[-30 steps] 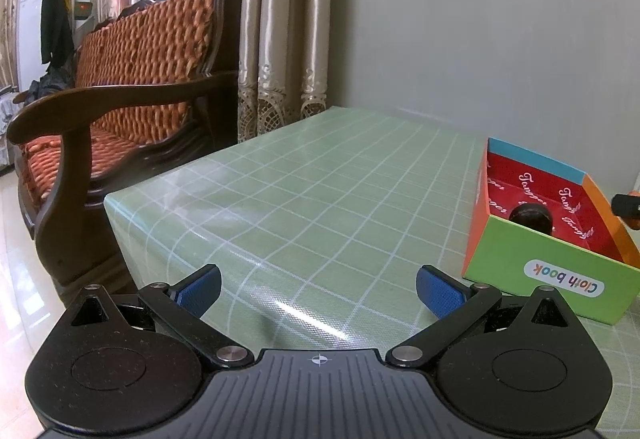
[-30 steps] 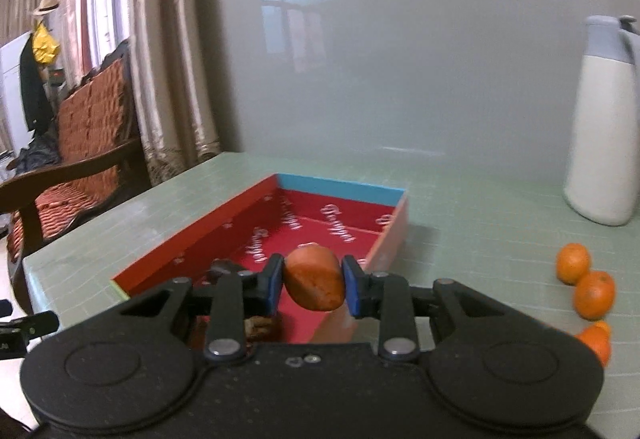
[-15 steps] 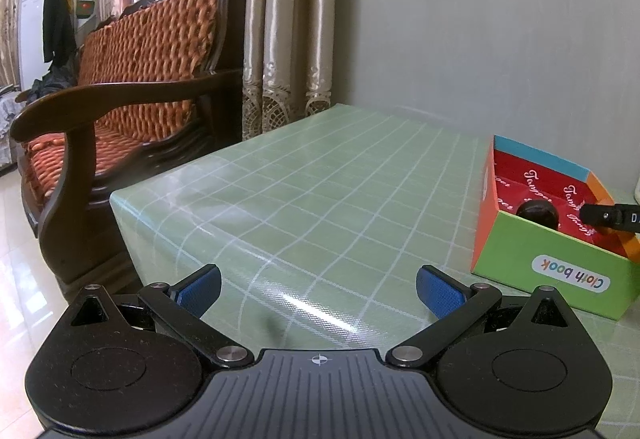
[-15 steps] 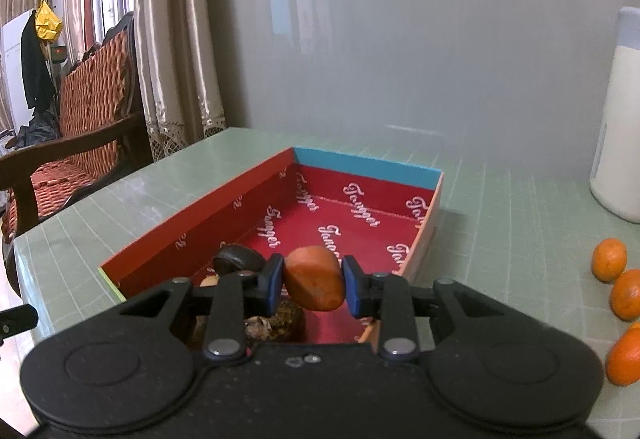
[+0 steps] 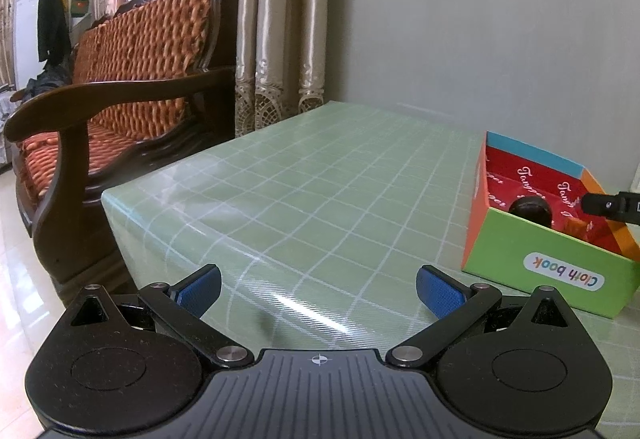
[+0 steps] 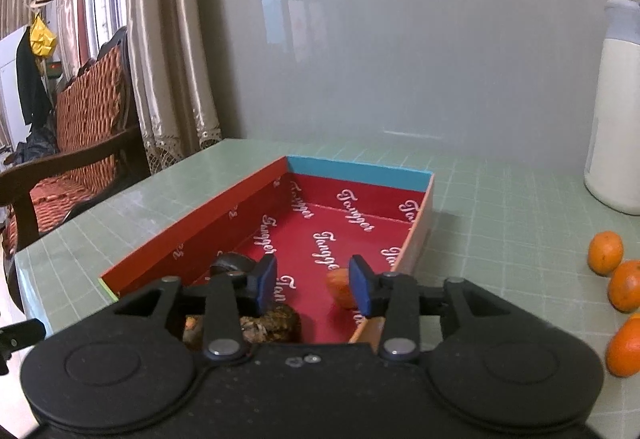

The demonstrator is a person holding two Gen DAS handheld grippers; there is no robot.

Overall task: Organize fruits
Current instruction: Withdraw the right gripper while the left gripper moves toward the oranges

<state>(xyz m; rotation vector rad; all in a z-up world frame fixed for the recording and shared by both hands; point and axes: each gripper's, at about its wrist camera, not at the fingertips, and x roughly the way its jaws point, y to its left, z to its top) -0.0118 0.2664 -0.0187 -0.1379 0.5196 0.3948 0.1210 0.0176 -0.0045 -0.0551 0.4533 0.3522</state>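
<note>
The right claw (image 6: pixel 312 285) is hanging over the near end of the cardboard box (image 6: pixel 200 235), its jaws having just been opening; the blue pads are now standing apart and gripping nothing. The orange fruit (image 6: pixel 339 286) is lying released inside the box, low against the right wall, half hidden behind the right pad, so whether it is still brushing that pad cannot be told. A dark round fruit (image 6: pixel 232 263) is sitting behind the left pad, and a brownish, rough-skinned item (image 6: pixel 276 323) is lying under the claw's linkage, too covered to name. Three tangerines (image 6: pixel 605 253) are waiting on the green gridded tabletop (image 6: pixel 500 223) to the right, the nearest one cut by the frame edge, with a white jug (image 6: pixel 618 127) beyond them, also cropped.

The left claw (image 5: pixel 318 291) is hovering wide open and empty above the tabletop, well left of the box.
</note>
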